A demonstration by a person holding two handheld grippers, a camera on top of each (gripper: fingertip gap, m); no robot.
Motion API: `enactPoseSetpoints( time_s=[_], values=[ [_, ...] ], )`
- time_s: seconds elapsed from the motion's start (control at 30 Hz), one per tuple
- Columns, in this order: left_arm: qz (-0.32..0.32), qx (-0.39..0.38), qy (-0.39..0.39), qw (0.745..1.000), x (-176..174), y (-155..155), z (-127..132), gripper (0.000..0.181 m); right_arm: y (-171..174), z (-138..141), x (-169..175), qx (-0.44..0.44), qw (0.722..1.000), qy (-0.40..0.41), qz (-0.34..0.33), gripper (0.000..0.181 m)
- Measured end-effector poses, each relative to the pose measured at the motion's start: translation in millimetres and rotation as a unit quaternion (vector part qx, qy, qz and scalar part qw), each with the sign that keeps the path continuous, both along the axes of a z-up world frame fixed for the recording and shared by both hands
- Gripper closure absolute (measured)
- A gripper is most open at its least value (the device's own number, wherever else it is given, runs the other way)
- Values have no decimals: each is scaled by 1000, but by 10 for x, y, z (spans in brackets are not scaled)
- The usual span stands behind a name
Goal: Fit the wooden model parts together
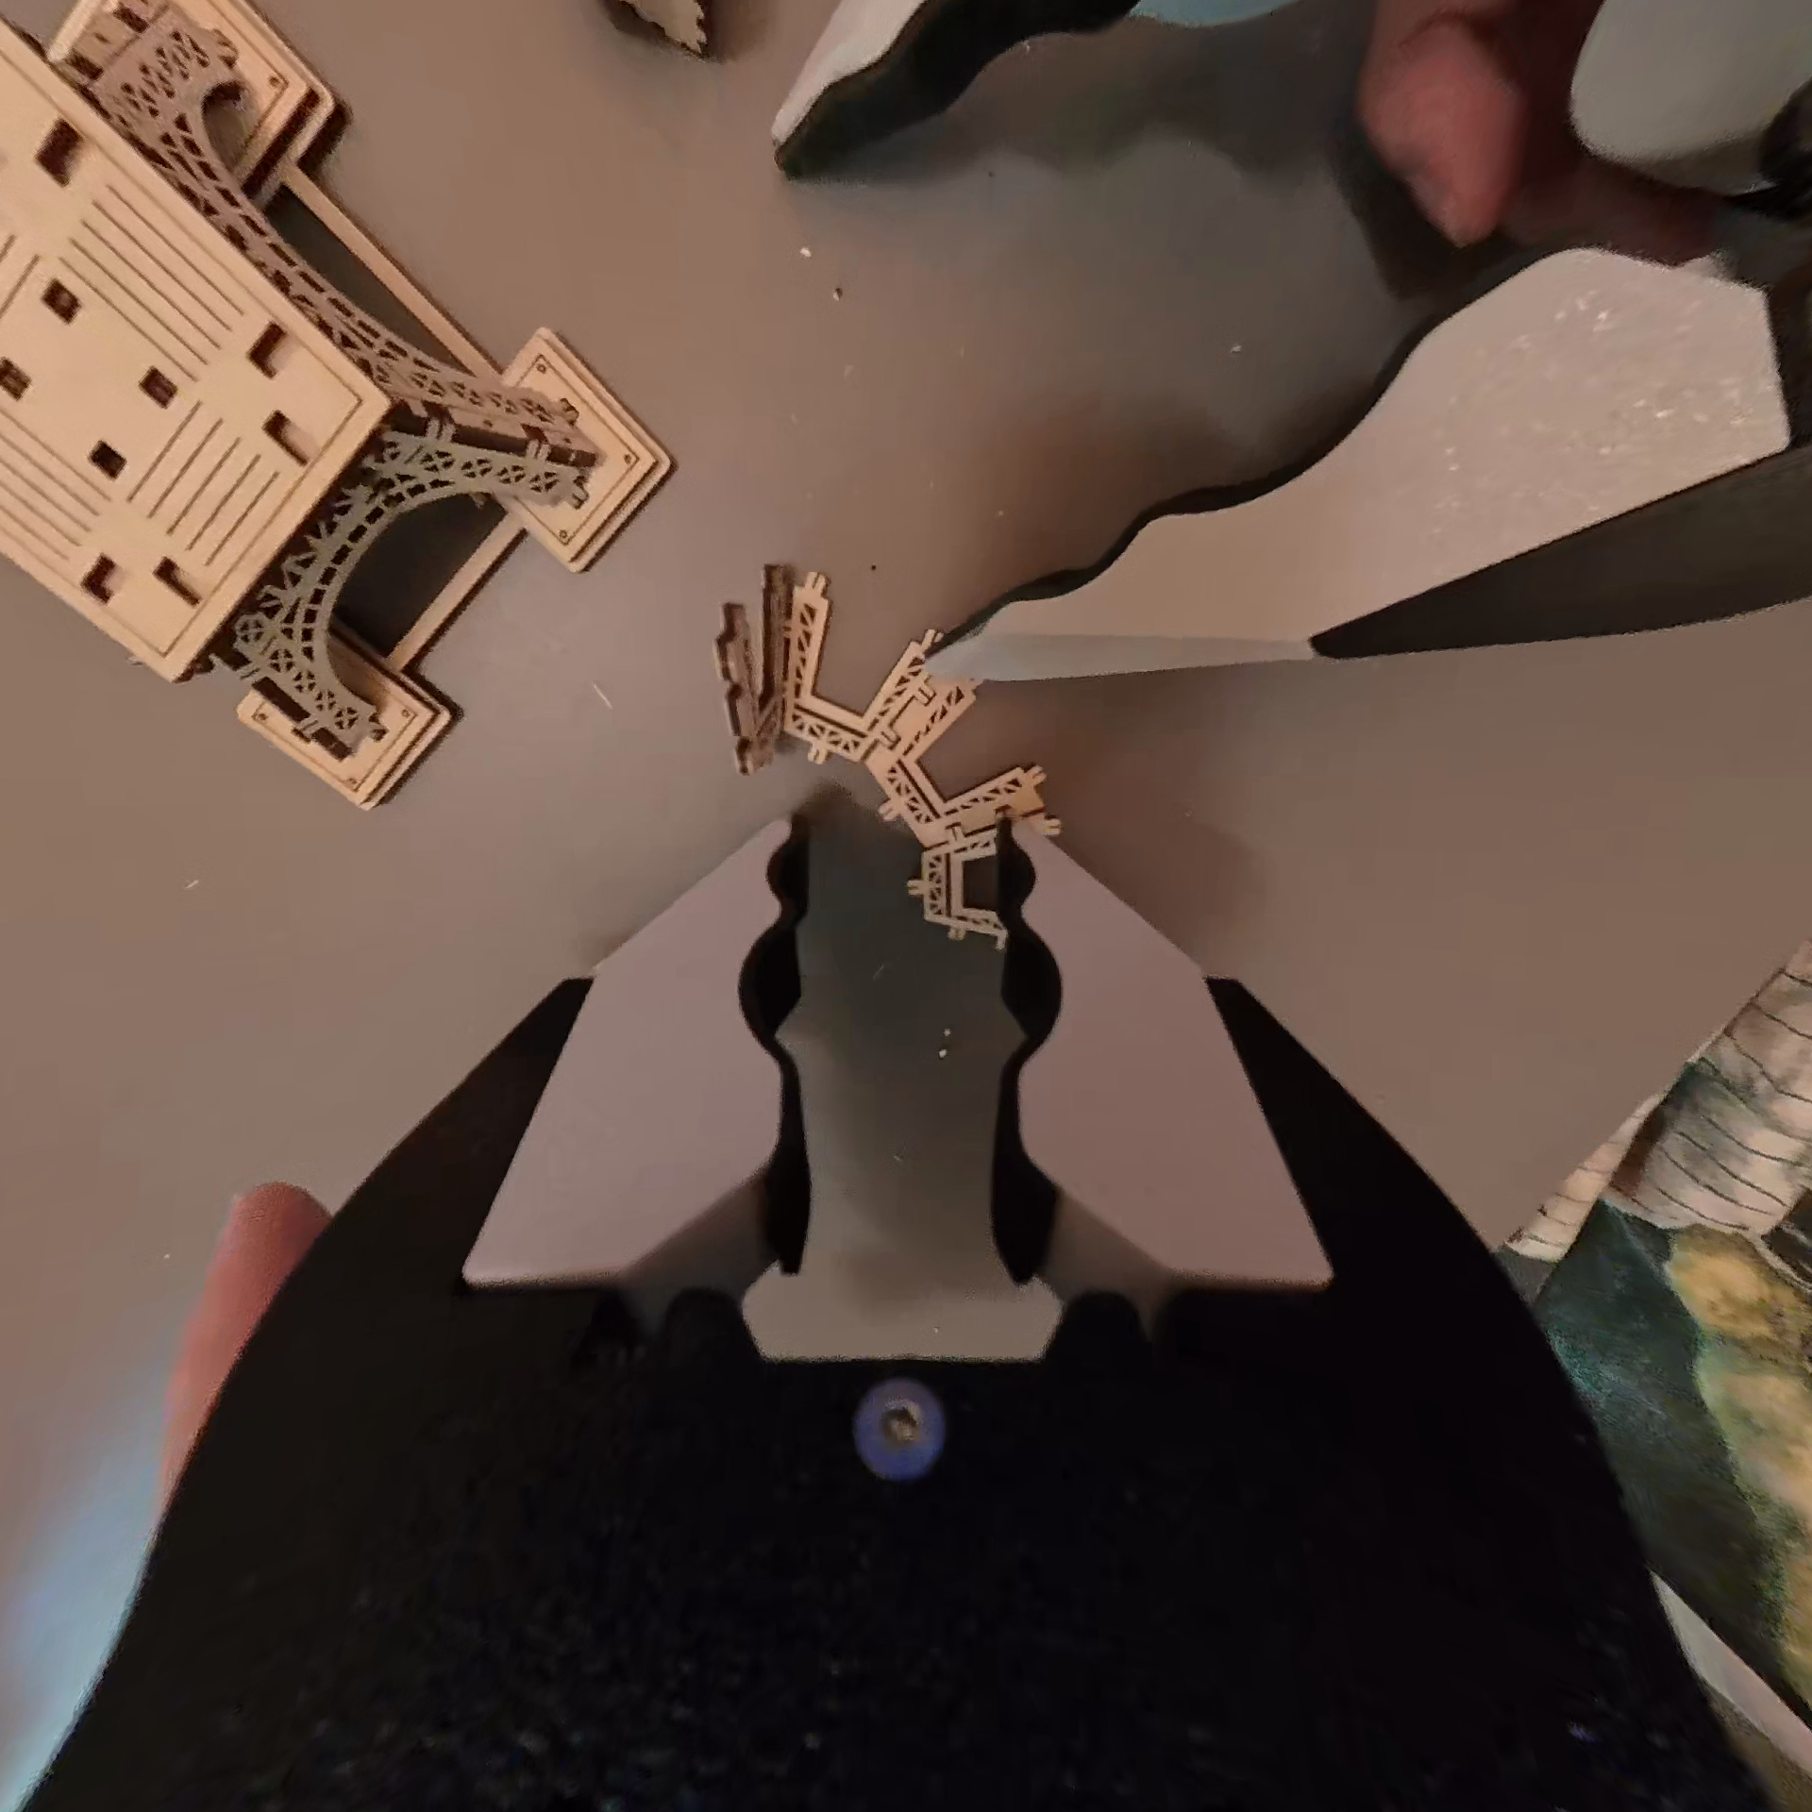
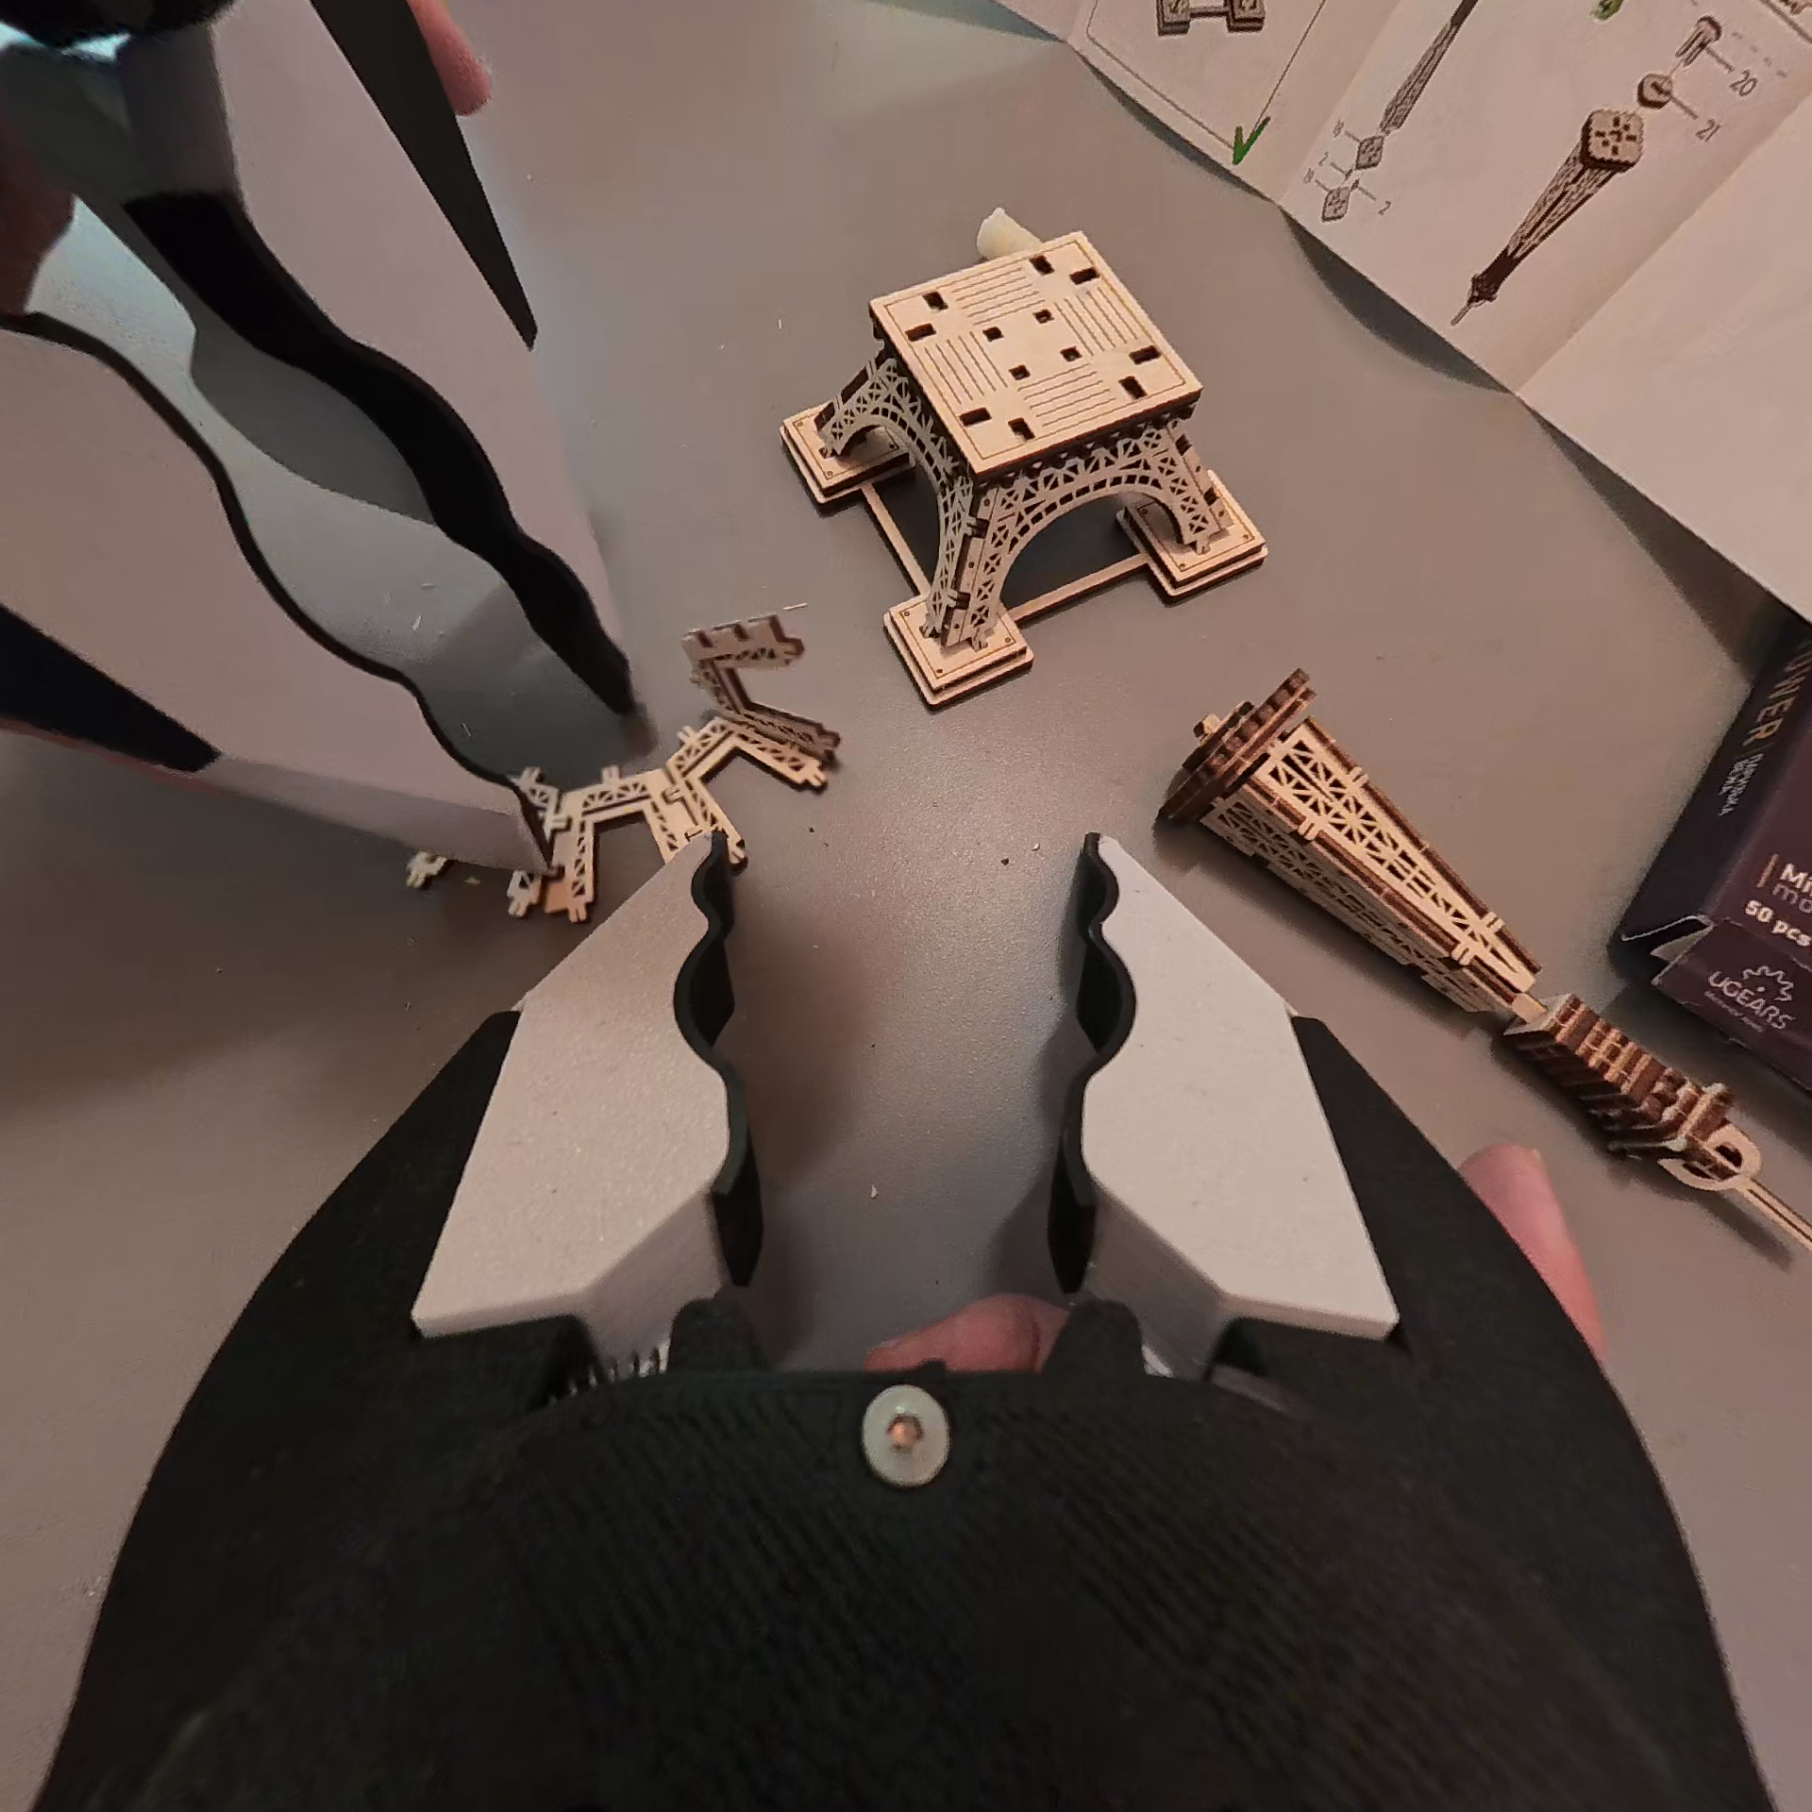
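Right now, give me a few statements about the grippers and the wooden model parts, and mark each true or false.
1. The tower base stands upright on the table. True.
2. The right gripper is shut on a lattice piece. False: it is open and holds nothing.
3. The tapered spire section lies on its side. True.
4. The small lattice pieces are already slotted into the tower base. False: they lie loose on the table.
5. The left gripper is open. True.

Grey tabletop, unfolded instruction sheet at far edge, dark box right
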State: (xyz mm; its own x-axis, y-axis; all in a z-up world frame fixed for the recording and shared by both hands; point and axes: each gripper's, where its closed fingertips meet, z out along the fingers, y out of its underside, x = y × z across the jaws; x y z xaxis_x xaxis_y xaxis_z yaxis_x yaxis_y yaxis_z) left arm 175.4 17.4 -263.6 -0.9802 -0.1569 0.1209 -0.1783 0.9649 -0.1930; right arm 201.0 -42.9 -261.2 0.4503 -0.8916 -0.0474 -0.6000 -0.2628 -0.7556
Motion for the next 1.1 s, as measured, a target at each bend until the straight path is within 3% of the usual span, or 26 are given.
enactPoseSetpoints(
  time_s=[0.03, 1.1],
  values=[
    [0, -1, -3, 1000, 4, 1, -4, 143, 1, 0, -1, 0, 1000, 0, 0, 111],
    [37, 114, 3, 993, 10, 8, -21, 145, -9, -6, -13, -10, 1000, -2, -2, 103]
  ],
)
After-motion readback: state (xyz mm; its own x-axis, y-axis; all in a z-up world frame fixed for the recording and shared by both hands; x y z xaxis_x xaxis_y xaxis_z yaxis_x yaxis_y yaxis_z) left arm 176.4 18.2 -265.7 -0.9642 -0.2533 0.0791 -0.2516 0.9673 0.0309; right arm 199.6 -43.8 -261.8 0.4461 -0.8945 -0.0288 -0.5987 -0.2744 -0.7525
